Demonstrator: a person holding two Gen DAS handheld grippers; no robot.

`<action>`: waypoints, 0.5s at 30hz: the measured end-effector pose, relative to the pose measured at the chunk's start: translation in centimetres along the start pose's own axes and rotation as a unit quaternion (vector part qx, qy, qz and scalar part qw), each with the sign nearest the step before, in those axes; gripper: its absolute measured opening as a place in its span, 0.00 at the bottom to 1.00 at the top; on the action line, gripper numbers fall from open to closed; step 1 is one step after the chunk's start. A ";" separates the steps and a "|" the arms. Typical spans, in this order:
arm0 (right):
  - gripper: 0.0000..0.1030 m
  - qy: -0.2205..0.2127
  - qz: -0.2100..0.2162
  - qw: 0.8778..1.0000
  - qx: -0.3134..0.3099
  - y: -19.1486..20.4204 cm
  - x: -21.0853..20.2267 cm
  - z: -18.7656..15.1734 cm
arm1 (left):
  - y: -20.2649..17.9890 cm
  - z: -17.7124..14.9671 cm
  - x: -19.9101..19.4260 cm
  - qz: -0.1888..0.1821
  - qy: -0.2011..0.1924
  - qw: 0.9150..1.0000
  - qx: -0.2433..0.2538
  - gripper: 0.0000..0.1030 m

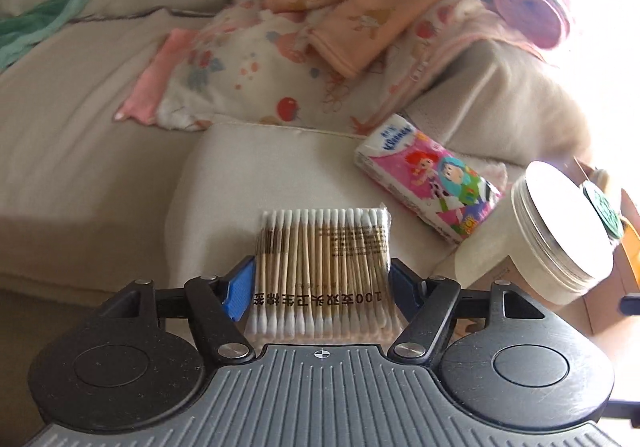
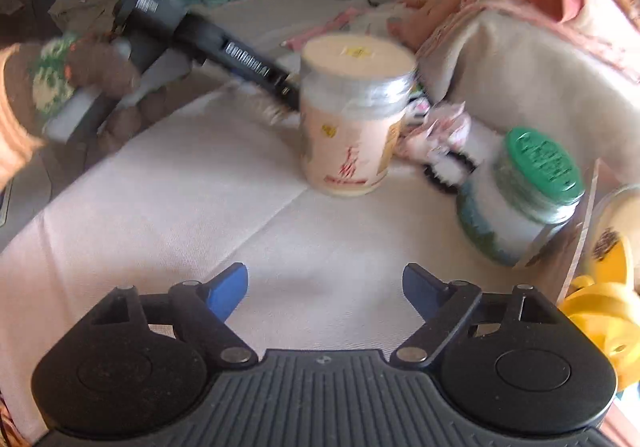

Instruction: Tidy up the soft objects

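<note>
Home living space, showing lived-in clutter. Cream fabric sofa [image 1: 100, 135] filling both views, seat cushion seam running across. Printed children's blankets [image 1: 360, 19] lying heaped toward sofa's right arm, green cloth [image 1: 36, 27] trailing at back-left edge. Cartoon-printed tissue pack [image 1: 430, 177], pack of cotton swabs [image 1: 320, 259], cream-labelled jar [image 2: 352, 115] and green-lidded jar [image 2: 520, 195] sitting on cushion. Yellow plastic toy [image 2: 600, 311] showing beyond right edge.

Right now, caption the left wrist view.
Left gripper clamps a cotton swab pack beside a tissue packet.
</note>
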State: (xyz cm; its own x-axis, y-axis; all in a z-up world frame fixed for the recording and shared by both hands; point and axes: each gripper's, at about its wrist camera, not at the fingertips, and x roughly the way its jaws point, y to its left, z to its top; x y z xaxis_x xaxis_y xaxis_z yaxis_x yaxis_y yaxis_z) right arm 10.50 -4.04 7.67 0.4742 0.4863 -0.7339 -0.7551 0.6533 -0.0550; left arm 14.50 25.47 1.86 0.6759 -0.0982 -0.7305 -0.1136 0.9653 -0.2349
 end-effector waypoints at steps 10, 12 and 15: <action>0.85 0.081 0.039 0.986 0.140 -10.5 5.5 16.9 | -2.8 -1.9 -2.6 0.067 -0.102 0.992 -0.029 0.73; 0.85 0.140 0.039 0.981 0.127 -9.9 9.8 19.0 | -2.2 -2.1 -2.5 0.060 -0.092 0.994 -0.031 0.73; 0.84 0.210 0.017 0.975 0.071 -7.1 14.8 19.9 | -1.2 -2.1 -2.6 0.040 -0.090 0.994 -0.050 0.73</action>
State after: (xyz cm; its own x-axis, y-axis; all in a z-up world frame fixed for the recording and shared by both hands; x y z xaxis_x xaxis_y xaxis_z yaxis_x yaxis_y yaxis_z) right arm 31.88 10.02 10.69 0.1997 0.2473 -0.9481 -0.6825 0.7294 0.0465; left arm 11.31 24.10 2.68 0.7805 0.0311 -0.6244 -0.2371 0.9389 -0.2497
